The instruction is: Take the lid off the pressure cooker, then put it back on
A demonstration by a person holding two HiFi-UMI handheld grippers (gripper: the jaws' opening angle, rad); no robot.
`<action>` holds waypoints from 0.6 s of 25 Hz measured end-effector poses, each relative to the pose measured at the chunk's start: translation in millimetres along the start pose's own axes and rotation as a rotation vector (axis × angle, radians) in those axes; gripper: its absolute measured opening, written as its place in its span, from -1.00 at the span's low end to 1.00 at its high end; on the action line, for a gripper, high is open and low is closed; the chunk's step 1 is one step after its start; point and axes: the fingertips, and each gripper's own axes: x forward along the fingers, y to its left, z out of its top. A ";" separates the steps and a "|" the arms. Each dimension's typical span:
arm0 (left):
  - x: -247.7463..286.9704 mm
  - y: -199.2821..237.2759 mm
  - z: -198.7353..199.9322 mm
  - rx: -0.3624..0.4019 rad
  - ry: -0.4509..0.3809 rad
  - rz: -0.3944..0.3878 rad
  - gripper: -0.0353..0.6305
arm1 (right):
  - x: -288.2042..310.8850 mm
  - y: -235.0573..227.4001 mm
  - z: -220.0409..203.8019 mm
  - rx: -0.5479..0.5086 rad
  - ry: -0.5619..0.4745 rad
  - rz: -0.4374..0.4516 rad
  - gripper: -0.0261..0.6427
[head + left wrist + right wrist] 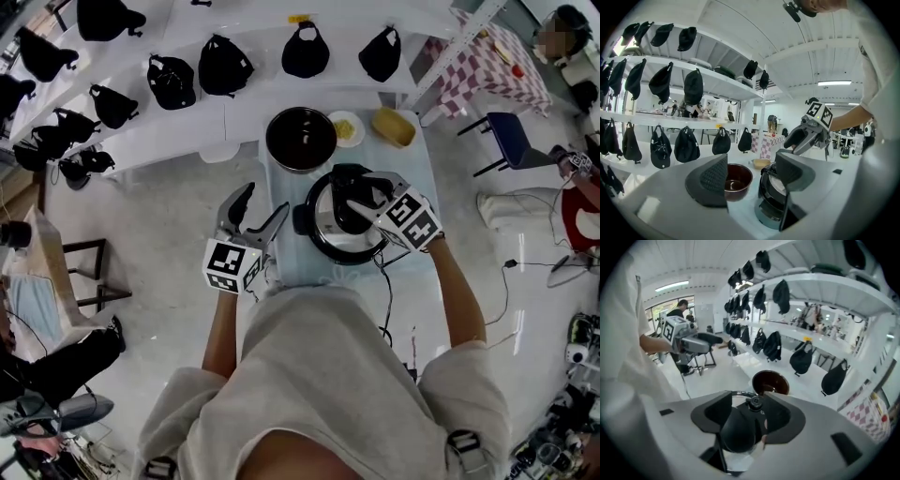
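From the pressure cooker (323, 223), a dark bowl (300, 139) blocks eleven o'clock, a plate (347, 128) twelve, a yellow box (393, 127) one; three o'clock appears open.

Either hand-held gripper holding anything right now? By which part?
The right hand-held gripper clamps the lid handle; the left hand-held gripper is open and holds nothing.

Pressure cooker (768, 199): one jaw of the left gripper (752, 163) is covering its right side, so the place under the tips of the right gripper (796, 142) is not showing there.
Lid (736, 430): the right gripper's own jaws are hiding nearly all of it; only the dark handle is showing between them.
Dark bowl (737, 183): the other left jaw is covering its left part.
Small plate (346, 128): something yellow is lying on it, too small to name.
Table (292, 267): the wearer's torso is hiding its near end.
Person at the left edge (56, 361): the frame is cutting off all but dark legs.
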 end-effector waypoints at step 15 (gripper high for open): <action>3.4 9.9 15.3 0.040 -0.014 0.082 -0.76 | -73.0 -44.2 -8.0 0.361 -0.439 -0.537 -0.92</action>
